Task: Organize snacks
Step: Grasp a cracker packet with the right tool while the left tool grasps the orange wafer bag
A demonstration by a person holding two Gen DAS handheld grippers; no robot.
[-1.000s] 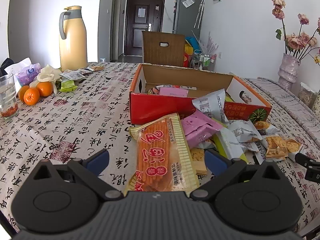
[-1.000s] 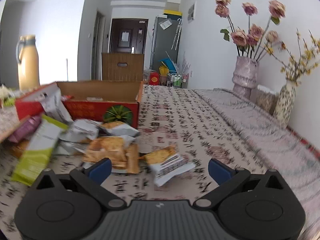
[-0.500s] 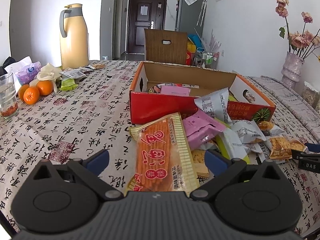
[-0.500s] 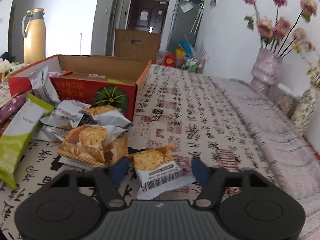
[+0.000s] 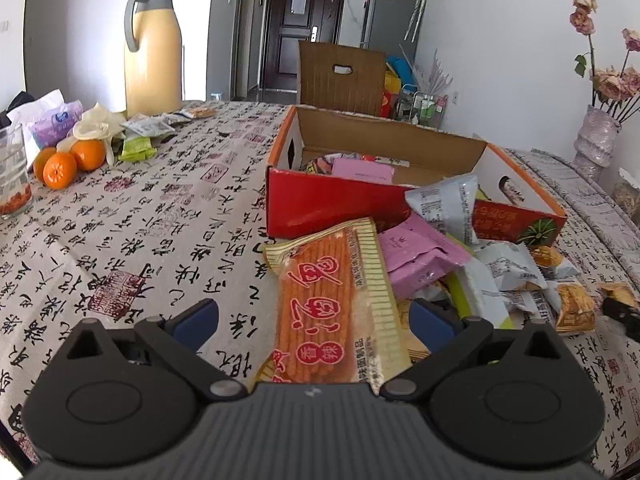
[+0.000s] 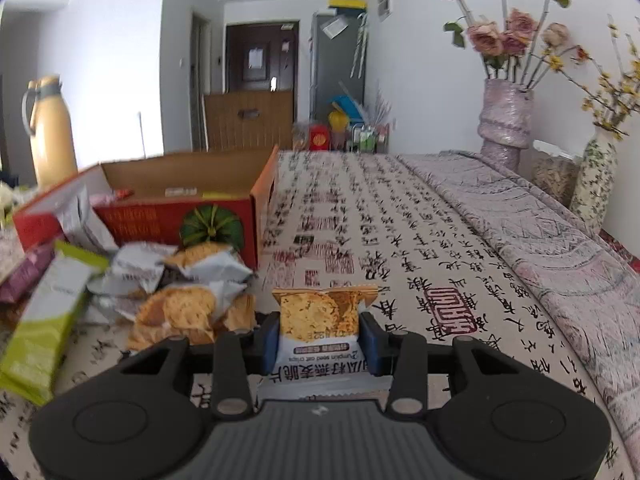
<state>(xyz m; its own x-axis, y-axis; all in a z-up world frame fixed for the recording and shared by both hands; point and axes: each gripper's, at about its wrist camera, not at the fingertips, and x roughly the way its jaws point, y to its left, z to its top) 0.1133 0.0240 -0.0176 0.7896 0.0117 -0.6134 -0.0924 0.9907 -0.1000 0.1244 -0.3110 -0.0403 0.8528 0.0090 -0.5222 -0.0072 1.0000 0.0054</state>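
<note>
In the right wrist view my right gripper (image 6: 319, 338) has its jaws closing on a small oat crisp packet (image 6: 316, 316); both blue pads touch its sides. Beside it on the left lies a heap of similar crisp packets (image 6: 176, 304) and a green packet (image 6: 44, 324). The red cardboard box (image 6: 160, 220) stands behind them with a few snacks inside. In the left wrist view my left gripper (image 5: 314, 320) is open, and a long orange-and-yellow snack pack (image 5: 332, 300) lies between its wide-apart fingers, untouched. Pink packets (image 5: 416, 256) and silver packets (image 5: 444, 204) lean against the red box (image 5: 328, 204).
A yellow thermos jug (image 5: 152, 48), oranges (image 5: 64, 164), a glass (image 5: 12, 176) and small wrappers sit at the table's far left. Flower vases (image 6: 506, 120) stand along the right edge. A chair back (image 5: 340, 76) is behind the table.
The right gripper moved up to the single crisp packet and its jaws closed from wide apart onto the packet's sides. The left gripper stayed over the orange pack, still open.
</note>
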